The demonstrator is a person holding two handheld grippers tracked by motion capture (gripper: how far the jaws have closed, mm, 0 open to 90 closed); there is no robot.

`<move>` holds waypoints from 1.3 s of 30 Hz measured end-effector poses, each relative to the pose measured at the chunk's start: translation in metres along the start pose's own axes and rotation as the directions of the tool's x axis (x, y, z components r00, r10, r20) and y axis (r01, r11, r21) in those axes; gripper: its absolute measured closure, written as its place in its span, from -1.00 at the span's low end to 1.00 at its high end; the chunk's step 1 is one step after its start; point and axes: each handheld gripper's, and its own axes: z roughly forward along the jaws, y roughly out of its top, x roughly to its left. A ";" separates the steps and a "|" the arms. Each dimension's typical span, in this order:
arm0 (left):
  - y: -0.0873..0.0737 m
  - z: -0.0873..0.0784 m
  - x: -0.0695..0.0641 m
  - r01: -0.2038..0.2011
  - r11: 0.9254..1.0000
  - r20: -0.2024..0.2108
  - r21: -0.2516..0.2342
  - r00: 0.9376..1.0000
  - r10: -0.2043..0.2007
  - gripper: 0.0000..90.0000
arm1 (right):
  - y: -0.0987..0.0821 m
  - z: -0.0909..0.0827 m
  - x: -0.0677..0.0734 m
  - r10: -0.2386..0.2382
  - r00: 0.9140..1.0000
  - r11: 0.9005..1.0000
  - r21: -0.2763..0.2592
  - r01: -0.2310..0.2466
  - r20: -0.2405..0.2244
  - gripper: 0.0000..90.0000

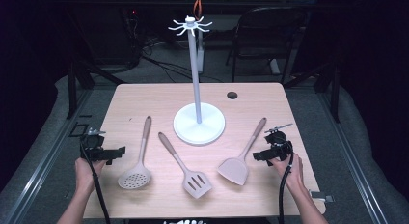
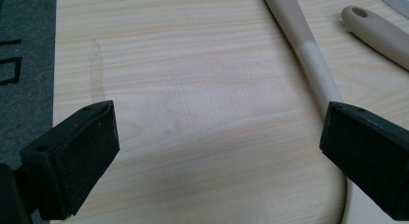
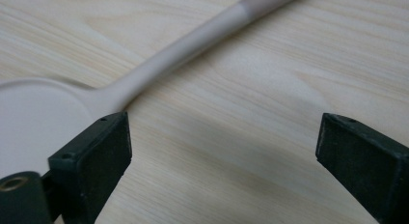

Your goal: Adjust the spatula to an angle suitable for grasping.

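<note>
On the table [image 1: 144, 96] both grippers, left [image 1: 118, 150] & right [image 1: 258, 156], sit w/ jaws wide, nothing held, prob pre-grab: right needs to close on solid spatula [image 1: 239, 161] handle next, for the hook stand [image 1: 197, 120] imo.

— Where does everything sit relative to the stand [image 1: 198, 123]?
— On the table [image 1: 144, 96], nearer the person: skimmer [image 1: 136, 173] to its left, slotted turner [image 1: 193, 180] in front, solid turner [image 1: 236, 167] to its right.
</note>
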 end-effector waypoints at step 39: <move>0.000 0.000 -0.002 -0.050 0.998 -0.013 0.026 0.999 0.051 -0.98 | 0.027 0.038 0.042 0.017 0.999 0.999 0.046 -0.018 0.037 -0.03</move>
